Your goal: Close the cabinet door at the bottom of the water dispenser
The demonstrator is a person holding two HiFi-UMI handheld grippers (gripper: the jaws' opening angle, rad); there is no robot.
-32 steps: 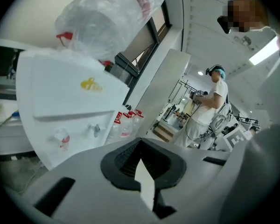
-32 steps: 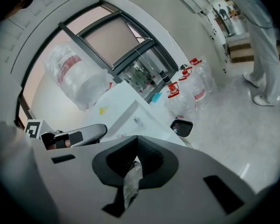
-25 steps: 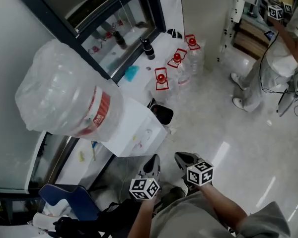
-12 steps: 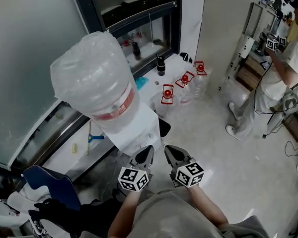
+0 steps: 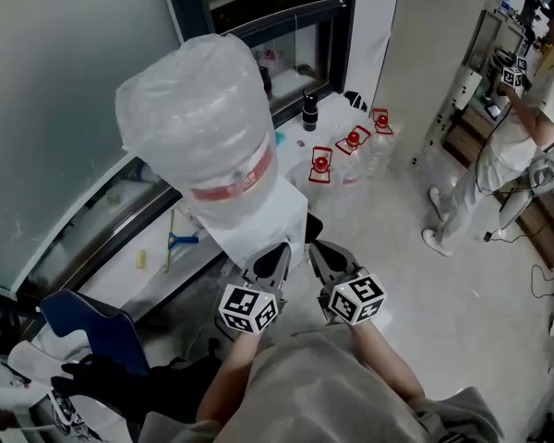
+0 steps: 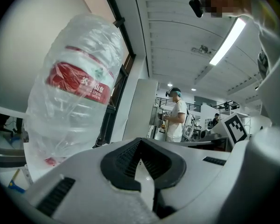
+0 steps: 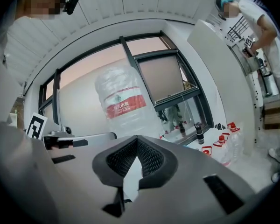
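Beside the water dispenser, left gripper and right gripper sit closed, empty.

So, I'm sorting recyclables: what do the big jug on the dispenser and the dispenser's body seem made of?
The jug looks like clear rigid plastic with a red label band, wrapped in thin, crinkled, glossy plastic film. The dispenser body under it looks smooth white, plastic or painted metal; I cannot tell which.

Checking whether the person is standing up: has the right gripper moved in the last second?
Yes. In the head view the right gripper has drawn up toward the water dispenser's white body; earlier, bare floor separated them.
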